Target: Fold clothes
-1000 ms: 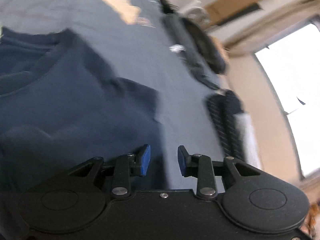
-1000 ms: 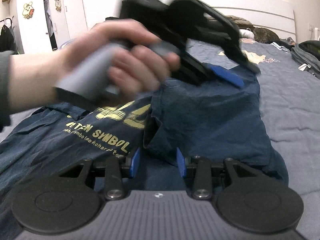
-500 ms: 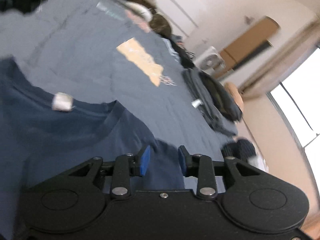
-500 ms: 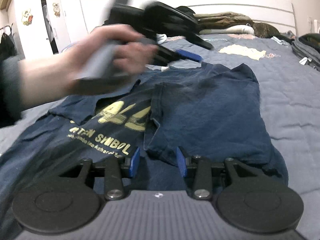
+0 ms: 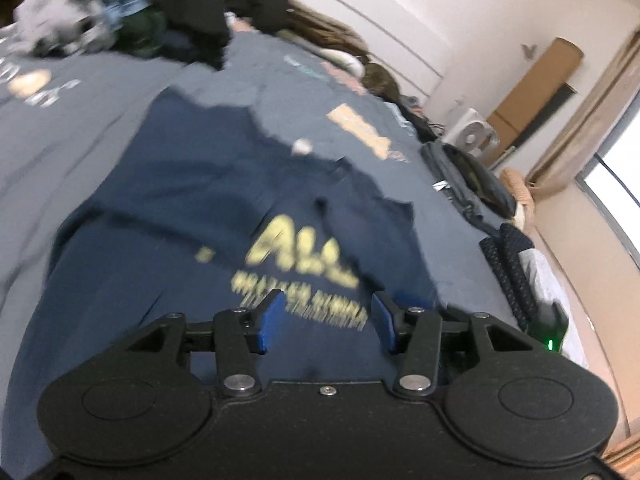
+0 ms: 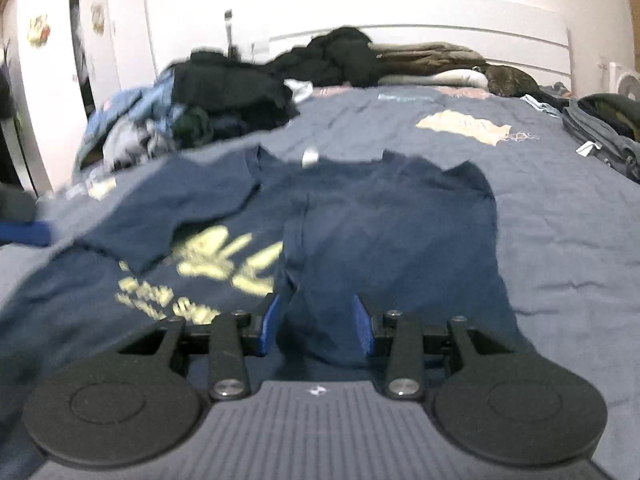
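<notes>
While the navy blue cotton T-shirt with yellow printed lettering (image 6: 360, 232) lies spread on the grey-blue quilted bed cover (image 6: 560, 240), both tools hang above its lower part; the left gripper (image 5: 326, 322) has its blue pads apart with nothing between them, the yellow print showing through the gap; the right gripper (image 6: 316, 324) is likewise spread, its blue pads either side of a raised fold of the shirt, and whether they touch the cloth cannot be told; in the right wrist view the shirt's right side is folded inward over the print, and a sleeve flap lies across the upper left of the lettering; a heap of dark and pale blue unfolded clothes (image 6: 224, 100) sits near the white headboard (image 6: 440, 36), well apart from the shirt; a stack of folded dark garments (image 5: 472, 176) lies along the bed's far edge.
</notes>
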### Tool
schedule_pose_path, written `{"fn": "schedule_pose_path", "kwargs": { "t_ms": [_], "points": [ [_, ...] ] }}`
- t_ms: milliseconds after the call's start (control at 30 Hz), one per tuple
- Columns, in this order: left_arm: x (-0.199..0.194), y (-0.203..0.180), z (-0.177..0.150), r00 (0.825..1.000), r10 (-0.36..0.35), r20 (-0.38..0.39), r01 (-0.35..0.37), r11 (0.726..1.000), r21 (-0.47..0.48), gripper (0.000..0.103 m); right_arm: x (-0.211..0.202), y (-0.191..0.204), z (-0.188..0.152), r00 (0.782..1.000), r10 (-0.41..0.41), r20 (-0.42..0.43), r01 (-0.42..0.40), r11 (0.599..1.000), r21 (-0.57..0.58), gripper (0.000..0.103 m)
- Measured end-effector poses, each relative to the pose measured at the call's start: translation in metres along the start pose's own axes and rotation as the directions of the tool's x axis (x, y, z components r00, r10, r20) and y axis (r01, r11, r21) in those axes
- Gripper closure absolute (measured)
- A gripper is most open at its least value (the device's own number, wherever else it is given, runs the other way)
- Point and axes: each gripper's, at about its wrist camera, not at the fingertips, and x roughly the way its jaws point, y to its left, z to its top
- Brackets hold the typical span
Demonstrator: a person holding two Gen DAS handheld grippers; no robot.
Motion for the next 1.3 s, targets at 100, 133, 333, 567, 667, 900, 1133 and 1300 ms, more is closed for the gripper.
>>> {"fn": "schedule_pose_path", "kwargs": {
  "t_ms": [100, 133, 333, 567, 667, 900, 1133, 1300],
  "points": [
    [-0.008, 0.008, -0.013, 0.999, 0.024, -0.043, -0.024, 1.0, -0.001, 0.055, 0.004, 0.013, -0.002, 0.999, 0.015, -0.036, -0.018, 0.995, -0.095, 0.076],
    [-0.009, 0.008, -0.013, 0.998, 0.031, -0.062, -0.03, 0.999, 0.011, 0.055, 0.004, 0.018, -0.003, 0.999, 0.011, -0.044, -0.017, 0.99, -0.138, 0.077],
    [-0.025, 0.001, -0.012, 0.999, -0.031, -0.045, 0.033, 0.998, 0.054, 0.055, -0.005, 0.029, 0.002, 0.998, 0.024, -0.064, -0.04, 0.964, -0.262, 0.077],
    [-0.028, 0.0, -0.011, 0.996, -0.079, -0.036, 0.081, 0.996, 0.041, 0.052, -0.019, 0.005, 0.029, 0.999, 0.034, 0.037, -0.033, 0.999, -0.039, 0.073],
    [-0.029, -0.003, -0.01, 0.997, -0.074, -0.026, 0.076, 0.995, 0.061, 0.052, -0.005, -0.007, 0.037, 0.999, -0.033, 0.013, 0.033, 0.999, 0.009, 0.073],
    [-0.036, 0.003, -0.005, 0.996, -0.093, -0.012, 0.093, 0.995, 0.022, 0.051, 0.021, 0.029, 0.023, 0.984, -0.135, -0.113, 0.092, 0.942, -0.323, 0.073],
    [-0.048, 0.011, 0.005, 0.996, -0.089, 0.022, 0.089, 0.996, -0.003, 0.05, 0.01, 0.052, 0.026, 0.989, -0.077, -0.125, 0.028, 0.932, -0.361, 0.073],
    [-0.055, 0.02, 0.013, 0.996, -0.077, 0.042, 0.078, 0.997, -0.022, 0.047, 0.006, 0.031, 0.05, 0.994, -0.082, -0.071, 0.069, 0.983, -0.17, 0.072]
  ]
}}
